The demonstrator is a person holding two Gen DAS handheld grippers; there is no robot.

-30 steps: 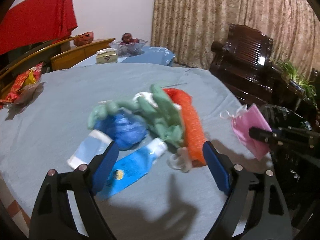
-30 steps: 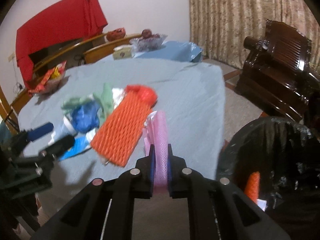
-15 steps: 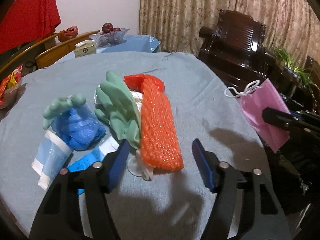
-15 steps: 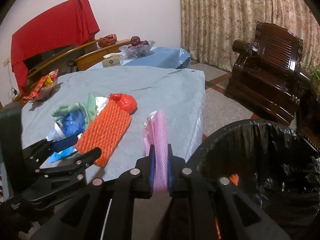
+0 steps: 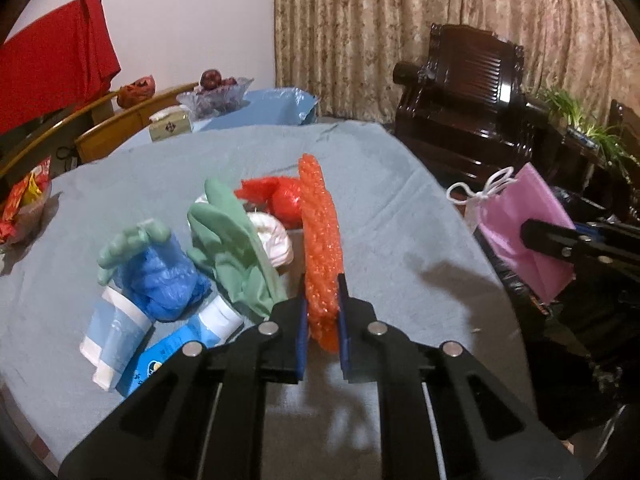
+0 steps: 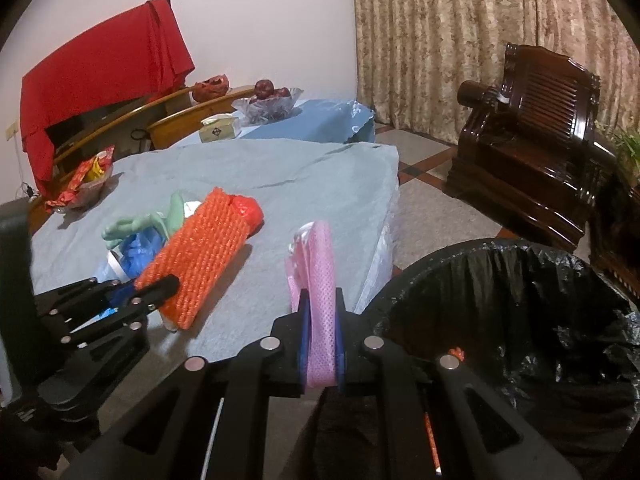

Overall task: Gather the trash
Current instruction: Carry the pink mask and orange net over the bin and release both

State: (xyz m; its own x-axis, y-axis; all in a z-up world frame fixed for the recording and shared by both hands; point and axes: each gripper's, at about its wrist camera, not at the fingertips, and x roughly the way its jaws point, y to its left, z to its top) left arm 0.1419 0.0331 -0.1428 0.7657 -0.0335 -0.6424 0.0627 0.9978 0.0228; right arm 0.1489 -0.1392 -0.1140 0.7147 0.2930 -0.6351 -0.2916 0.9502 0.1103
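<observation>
My left gripper is shut on the near end of an orange foam net sleeve, lifted on edge over the table; it also shows in the right wrist view. My right gripper is shut on a pink face mask, seen too in the left wrist view, beside the black-lined trash bin. On the blue tablecloth lie green gloves, a blue bag, a paper cup, a blue tube, a red bag and white paper.
A dark wooden armchair stands past the bin. A snack bowl sits at the table's left. A tissue box and a fruit bowl stand on a far table. Curtains hang behind.
My left gripper has moved in and shut on the orange net sleeve, tilting it up on edge. My right gripper has carried the pink mask closer to the bin.
</observation>
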